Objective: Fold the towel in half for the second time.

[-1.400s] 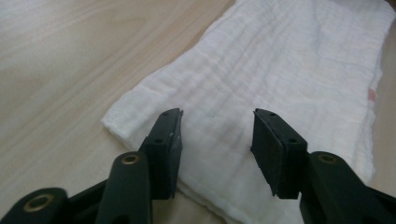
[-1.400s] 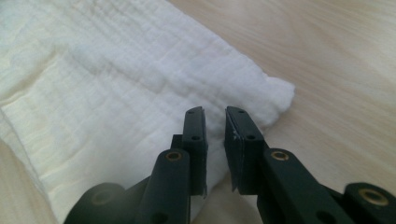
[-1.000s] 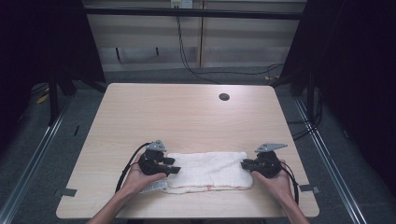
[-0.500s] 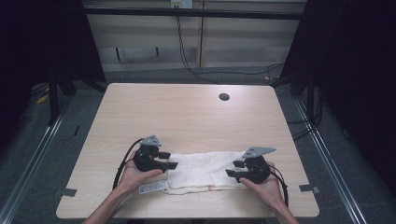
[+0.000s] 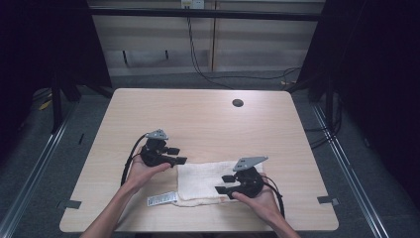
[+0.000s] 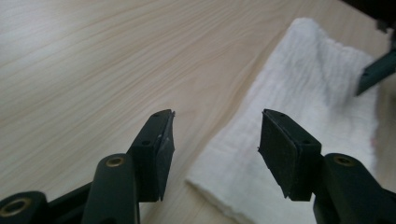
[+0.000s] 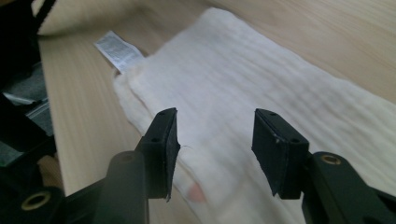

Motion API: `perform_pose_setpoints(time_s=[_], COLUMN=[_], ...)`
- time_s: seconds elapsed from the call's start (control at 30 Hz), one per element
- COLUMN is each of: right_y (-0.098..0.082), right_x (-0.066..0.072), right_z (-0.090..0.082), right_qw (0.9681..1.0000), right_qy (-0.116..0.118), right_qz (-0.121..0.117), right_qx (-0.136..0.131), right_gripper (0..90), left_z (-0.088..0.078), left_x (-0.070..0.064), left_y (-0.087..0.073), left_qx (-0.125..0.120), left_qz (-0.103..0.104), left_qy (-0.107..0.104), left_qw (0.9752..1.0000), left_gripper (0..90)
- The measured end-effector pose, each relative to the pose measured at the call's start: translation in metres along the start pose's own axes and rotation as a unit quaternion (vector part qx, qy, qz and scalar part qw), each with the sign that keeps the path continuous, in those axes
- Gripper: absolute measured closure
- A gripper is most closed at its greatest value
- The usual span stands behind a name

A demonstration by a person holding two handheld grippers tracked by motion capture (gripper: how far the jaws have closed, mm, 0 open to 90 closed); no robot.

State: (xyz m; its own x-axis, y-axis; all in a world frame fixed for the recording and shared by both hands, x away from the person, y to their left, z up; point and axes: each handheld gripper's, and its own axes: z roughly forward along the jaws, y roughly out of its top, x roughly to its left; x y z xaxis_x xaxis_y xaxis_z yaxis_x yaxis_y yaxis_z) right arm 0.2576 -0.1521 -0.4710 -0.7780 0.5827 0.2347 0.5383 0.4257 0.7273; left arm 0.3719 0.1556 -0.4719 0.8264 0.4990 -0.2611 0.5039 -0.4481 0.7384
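Cloth: folded white cloth lies flat on the counter near its near edge, between the two hands; its white label sticks out at the near left corner.
Left claw: left claw hangs over bare wood just beside the cloth's left edge; jaws spread, nothing between them, pads clear of the fabric.
Right claw: right claw hovers above the right half of the cloth; jaws spread, no fabric pinched; they have just been opening.
Edges: cloth's far long edge runs straight; near edge sits close to the counter's near rim.
Open room: the far half of the counter is bare wood, with a dark round grommet near the far edge; free surface left of the left hand and right of the right hand.
Change: a second ago the cloth lay stretched wide with each claw on one end; it is now folded to a shorter shape, and both claws have let go.
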Motion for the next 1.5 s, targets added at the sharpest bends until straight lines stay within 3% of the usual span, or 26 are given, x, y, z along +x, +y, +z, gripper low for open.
perform_pose_setpoints(time_s=[0.27, 0.4, 0.67, 0.77, 0.87, 0.93, 0.97, 1.1, 1.23, 1.3, 1.4, 1.5], right_y=[0.023, 0.032, 0.041, 0.038, 0.037, 0.036, 0.035, 0.030, 0.026, 0.025, 0.023, 0.023], right_x=[0.024, 0.037, 0.046, 0.048, 0.050, 0.053, 0.055, 0.059, 0.063, 0.061, 0.062, 0.066], right_z=[0.033, 0.054, 0.087, 0.093, 0.096, 0.098, 0.099, 0.099, 0.098, 0.098, 0.098, 0.098], right_qw=[0.9981, 0.9962, 0.9913, 0.9912, 0.9908, 0.9887, 0.9892, 0.9892, 0.9849, 0.9853, 0.9837, 0.9786], right_qy=[0.053, 0.068, 0.104, 0.099, 0.094, 0.102, 0.096, 0.089, 0.078, 0.079, 0.074, 0.062], right_qz=[-0.025, -0.048, -0.061, -0.070, -0.079, -0.088, -0.088, -0.103, -0.148, -0.145, -0.160, -0.192], right_qx=[0.015, 0.028, 0.052, 0.052, 0.058, 0.066, 0.068, 0.055, 0.045, 0.043, 0.037, 0.038], right_gripper=[56.4, 55.0, 61.7, 57.9, 55.4, 55.1, 54.0, 52.9, 55.2, 57.8, 58.2, 58.3], left_z=[0.001, 0.002, -0.003, -0.003, -0.003, -0.003, -0.004, -0.005, -0.005, -0.006, -0.006, -0.004], left_x=[0.004, 0.006, 0.008, 0.008, 0.009, 0.009, 0.009, 0.009, 0.009, 0.009, 0.010, 0.010], left_y=[-0.009, -0.009, -0.012, -0.012, -0.012, -0.012, -0.012, -0.014, -0.013, -0.013, -0.013, -0.014], left_qx=[0.010, 0.009, 0.002, 0.005, -0.005, -0.004, -0.003, -0.005, -0.005, -0.004, -0.005, 0.000], left_qz=[-0.005, -0.012, -0.013, -0.014, -0.029, -0.026, -0.026, -0.027, -0.031, -0.029, -0.032, -0.033], left_qy=[0.017, 0.021, 0.021, 0.023, 0.006, 0.009, 0.008, 0.011, 0.013, 0.013, 0.013, 0.019], left_qw=[0.9998, 0.9997, 0.9997, 0.9996, 0.9995, 0.9996, 0.9996, 0.9995, 0.9994, 0.9995, 0.9994, 0.9993], left_gripper=[42.2, 41.4, 41.6, 41.6, 43.4, 43.2, 43.1, 42.6, 42.5, 42.5, 42.3, 42.6])
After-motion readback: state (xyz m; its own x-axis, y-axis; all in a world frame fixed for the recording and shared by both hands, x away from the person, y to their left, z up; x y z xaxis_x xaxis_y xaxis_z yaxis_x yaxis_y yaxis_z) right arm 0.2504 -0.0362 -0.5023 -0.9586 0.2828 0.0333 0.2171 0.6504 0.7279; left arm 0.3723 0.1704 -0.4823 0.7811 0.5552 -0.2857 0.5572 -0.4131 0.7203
